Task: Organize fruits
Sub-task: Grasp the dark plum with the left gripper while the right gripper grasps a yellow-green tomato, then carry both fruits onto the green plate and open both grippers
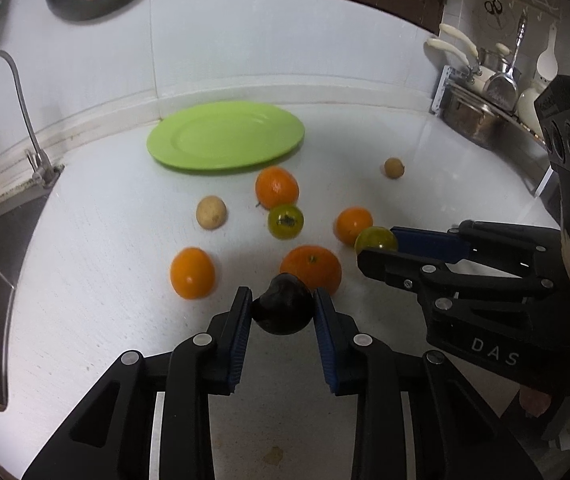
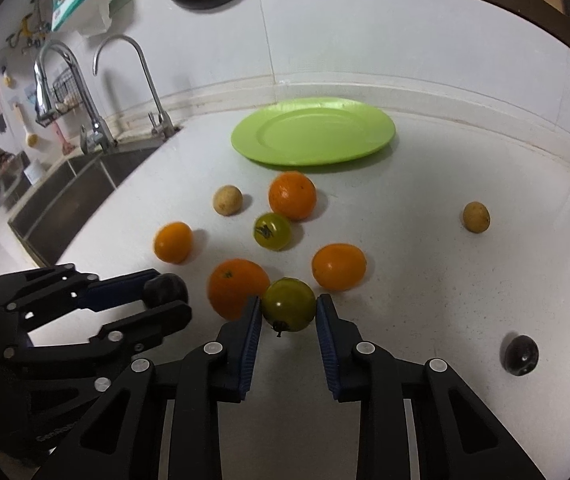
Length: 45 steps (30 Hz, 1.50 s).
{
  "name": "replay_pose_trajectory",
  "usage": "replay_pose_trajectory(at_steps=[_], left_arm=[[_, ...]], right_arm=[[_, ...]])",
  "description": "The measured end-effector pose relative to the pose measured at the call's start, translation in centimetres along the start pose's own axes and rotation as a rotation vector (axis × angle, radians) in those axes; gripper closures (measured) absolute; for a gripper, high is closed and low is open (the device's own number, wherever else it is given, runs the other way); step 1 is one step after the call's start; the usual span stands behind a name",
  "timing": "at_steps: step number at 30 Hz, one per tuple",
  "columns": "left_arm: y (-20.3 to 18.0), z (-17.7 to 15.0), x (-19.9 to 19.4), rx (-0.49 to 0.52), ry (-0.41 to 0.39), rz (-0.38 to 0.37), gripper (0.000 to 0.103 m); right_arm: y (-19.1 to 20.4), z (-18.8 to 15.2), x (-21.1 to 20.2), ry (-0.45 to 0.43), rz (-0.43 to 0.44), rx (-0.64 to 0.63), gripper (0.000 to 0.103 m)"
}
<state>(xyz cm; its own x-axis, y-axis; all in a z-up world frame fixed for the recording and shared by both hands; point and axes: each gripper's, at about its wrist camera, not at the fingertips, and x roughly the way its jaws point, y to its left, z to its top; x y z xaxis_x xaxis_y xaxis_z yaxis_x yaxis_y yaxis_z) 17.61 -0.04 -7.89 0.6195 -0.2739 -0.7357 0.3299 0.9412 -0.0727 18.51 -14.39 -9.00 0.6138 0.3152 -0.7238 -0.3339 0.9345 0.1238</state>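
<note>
A white speckled tabletop (image 1: 97, 264) is carrying everything, with a steel sink (image 2: 81, 184) and two curved taps sitting to the left of the round lime-green plate (image 2: 313, 132). The plate is lying flat near the back wall and is holding nothing.

In front of the plate, loose fruit is lying scattered: four orange mandarins, the nearest to the plate (image 2: 292, 195) touching a small green tomato (image 2: 272, 231), a tan round fruit (image 2: 227, 199) to the plate's front left and another (image 2: 476, 217) well apart to its front right. A dark plum (image 2: 521, 355) is sitting alone, far in front of the plate to the right.

The left gripper (image 1: 283, 308) is pinching a dark purple plum (image 1: 283, 309) between its blue-padded fingers, just in front of the largest mandarin (image 1: 313, 266), which is standing between it and the plate. The right gripper (image 2: 289, 312) is closing its fingers on a second green tomato (image 2: 288, 305), both pads touching it, beside that same mandarin.

White letters "DAS" are showing on the right gripper's body in the left view.
</note>
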Motion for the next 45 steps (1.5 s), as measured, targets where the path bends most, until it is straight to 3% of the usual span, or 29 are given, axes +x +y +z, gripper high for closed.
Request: replay_pose_trajectory(at_steps=[13,27,37,45], left_arm=[[1.1,3.2,-2.4,0.046,-0.079,0.028,0.072],[3.7,9.5,-1.1,0.121,-0.167,0.046,0.072],[6.3,13.8,3.7,0.119,-0.117,0.002,0.072],[7.9,15.4,8.8,0.099,-0.023,-0.031,0.072]], right_arm=[[1.2,2.2,-2.8,-0.082,-0.007,-0.018,0.074],[0.7,7.7,-0.9,-0.139,-0.021,-0.006,0.074],[-0.1,12.5,2.8,-0.13,-0.078,-0.012,0.074],[-1.6,14.9,7.5,-0.049,-0.079,0.004,0.074]])
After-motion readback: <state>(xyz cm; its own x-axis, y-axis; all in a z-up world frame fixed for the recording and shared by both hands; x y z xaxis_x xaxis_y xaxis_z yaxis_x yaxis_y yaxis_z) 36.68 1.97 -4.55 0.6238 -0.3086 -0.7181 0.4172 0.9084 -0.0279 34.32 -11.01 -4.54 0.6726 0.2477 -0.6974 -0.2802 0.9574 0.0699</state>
